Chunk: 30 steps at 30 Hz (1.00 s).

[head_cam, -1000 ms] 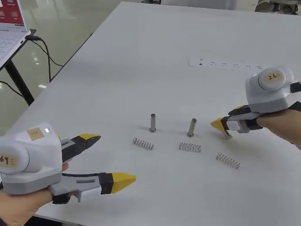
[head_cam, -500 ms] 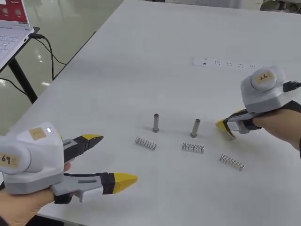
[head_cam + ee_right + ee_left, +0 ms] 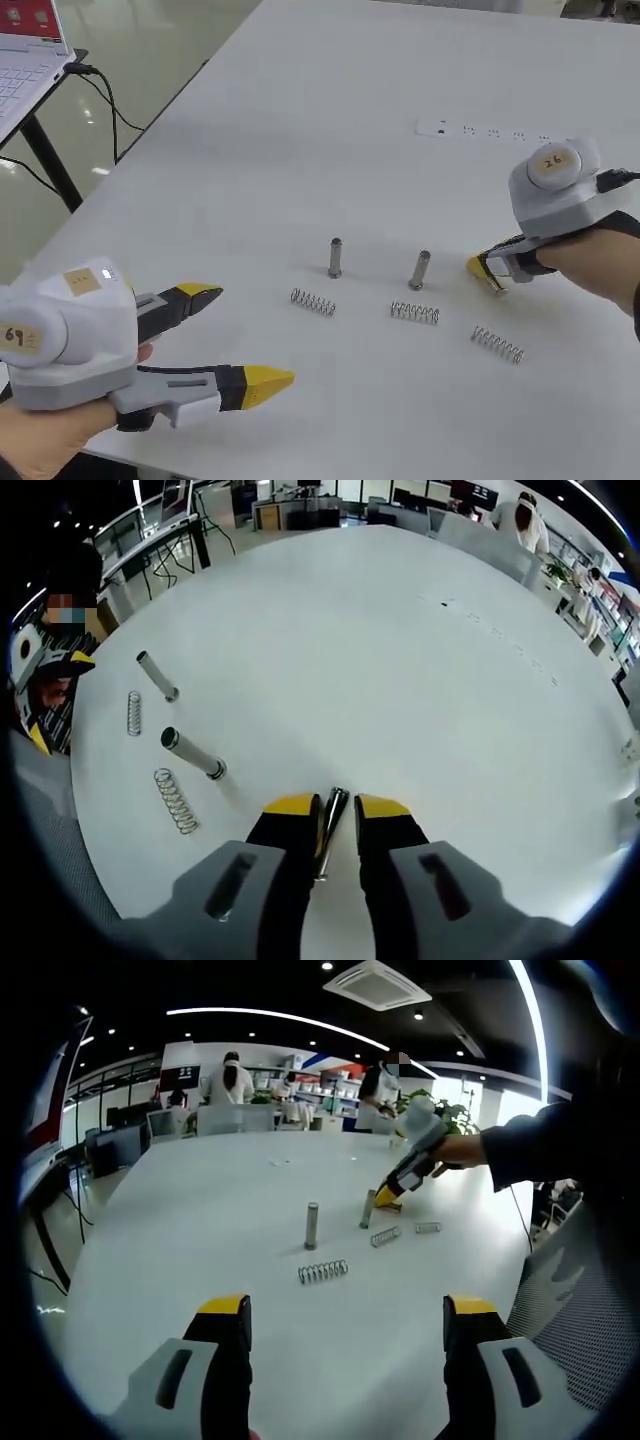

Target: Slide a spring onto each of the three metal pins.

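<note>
Head view. White tabletop (image 3: 300,150).

- Left claw (image 3: 235,338) at 8 o'clock, low and near the body. Jaws spread wide, yellow tips well apart, nothing between them. It sits clear of the parts.
- Right claw (image 3: 488,274) at 3 o'clock, tips down at the tabletop. Jaws drawn in close around the third pin (image 3: 494,284), which leans rather than standing straight. In the right gripper view this pin runs up the narrow gap between the two yellow tips. The pin looks held, though a sliver of gap shows on one side.
- Left pin (image 3: 335,258) and middle pin (image 3: 420,270) stand upright near the centre, apart from each other. The middle pin is at 9 o'clock from the right claw, close to it but not touching.
- Three springs lie flat in a loose row on the near side of the pins, none on a pin. The left spring (image 3: 313,302) is at 7 o'clock from the left pin. The middle spring (image 3: 415,313) is at 6 o'clock from the middle pin. The right spring (image 3: 497,344) is at 6 o'clock from the right claw.
- A white power strip (image 3: 480,132) lies at 1 o'clock, far across the tabletop.
- A laptop (image 3: 25,50) is at 10 o'clock on a separate stand, with black cables (image 3: 105,100) hanging from it.

Left gripper view: both upright pins and all three springs lie ahead at 12 o'clock, well beyond the open tips.
</note>
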### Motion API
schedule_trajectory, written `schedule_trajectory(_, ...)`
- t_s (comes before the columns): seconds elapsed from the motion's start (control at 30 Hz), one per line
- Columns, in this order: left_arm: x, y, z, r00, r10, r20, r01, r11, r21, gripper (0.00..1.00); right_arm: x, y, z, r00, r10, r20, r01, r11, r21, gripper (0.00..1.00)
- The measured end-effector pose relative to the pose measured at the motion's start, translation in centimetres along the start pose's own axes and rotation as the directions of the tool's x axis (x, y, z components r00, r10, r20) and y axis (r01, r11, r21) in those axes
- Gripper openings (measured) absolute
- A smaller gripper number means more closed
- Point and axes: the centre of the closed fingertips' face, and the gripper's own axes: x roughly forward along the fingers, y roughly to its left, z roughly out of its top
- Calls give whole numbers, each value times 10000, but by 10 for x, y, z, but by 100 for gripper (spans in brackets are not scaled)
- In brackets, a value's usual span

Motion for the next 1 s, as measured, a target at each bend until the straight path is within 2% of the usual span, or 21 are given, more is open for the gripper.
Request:
schedule_trajectory(0.3, -2, 2, 0, 10000, 45, 34, -44, 10000, -46, 77, 3, 0, 1, 9996, -67, -289, 70, 9999, 110, 13)
schedule_trajectory(0.57, 0, 0, -1, 10000, 20, 13, -20, 10000, -44, 76, 3, 2, 1, 9978, -324, -576, 328, 9994, 64, 10)
schedule_trajectory(0.73, -1, 0, 0, 10000, 22, 24, -22, 10000, -19, 76, 2, 1, 0, 9982, -287, -534, 307, 9989, 366, 10)
schedule_trajectory(1.0, -1, 1, 3, 10000, 33, 62, -34, 10000, 29, 76, -8, 0, 5, 9993, -335, -146, 343, 9978, 565, 10)
